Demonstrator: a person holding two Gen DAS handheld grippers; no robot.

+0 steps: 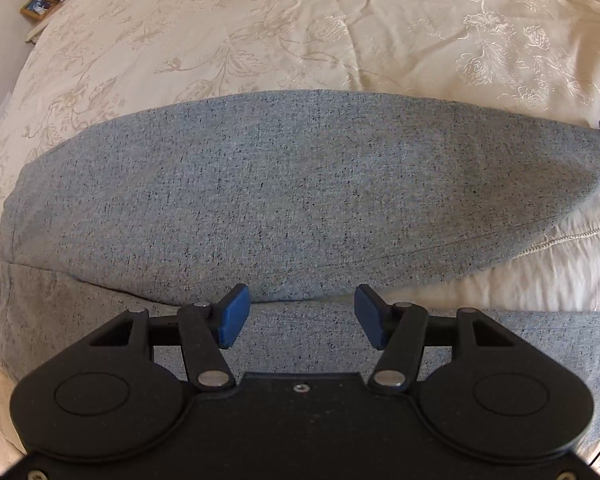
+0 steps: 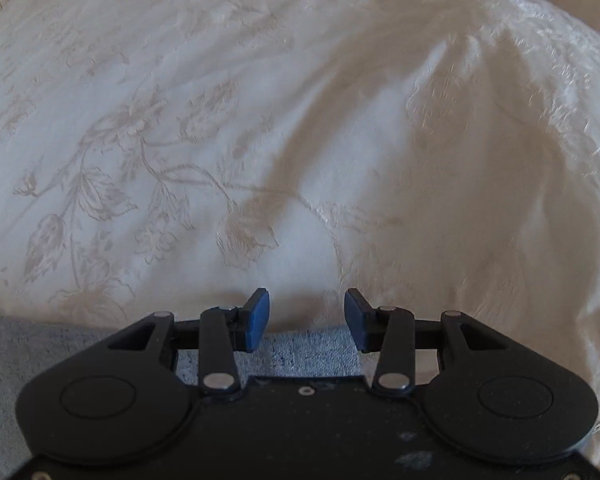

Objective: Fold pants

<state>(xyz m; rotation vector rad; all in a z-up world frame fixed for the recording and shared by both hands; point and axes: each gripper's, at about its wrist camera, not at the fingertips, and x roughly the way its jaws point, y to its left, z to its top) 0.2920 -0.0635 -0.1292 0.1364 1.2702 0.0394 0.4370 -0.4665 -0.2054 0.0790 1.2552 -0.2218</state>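
Our fingers stand wide apart on both grippers, holding nothing: the left gripper [image 1: 302, 316] hovers low over the grey cloth, and the right gripper [image 2: 306, 318] hovers at its edge. Taking the bed as our landmark, its cream embroidered bedspread [image 1: 260, 32] fills most of both views, and the pants [image 1: 280, 192], a speckled blue-grey pair, lie flat on the part of it nearest us. Their long axis runs across the left wrist view, side to side. One layer already lies over another, and its lower edge passes just ahead of the left fingers [image 1: 232, 320], so we judge the left gripper the nearer to the bulk of the cloth. From the right wrist camera only a strip of the pants [image 2: 312, 354] shows, under and behind the fingers [image 2: 256, 320], with bare bedspread [image 2: 260, 120] beyond; the right gripper seems to sit at the far right end.

Which end is waistband and which is hem we cannot tell, since both ends run out of view. At the bed's far left corner sits a nightstand [image 1: 40, 8], small and blurred.
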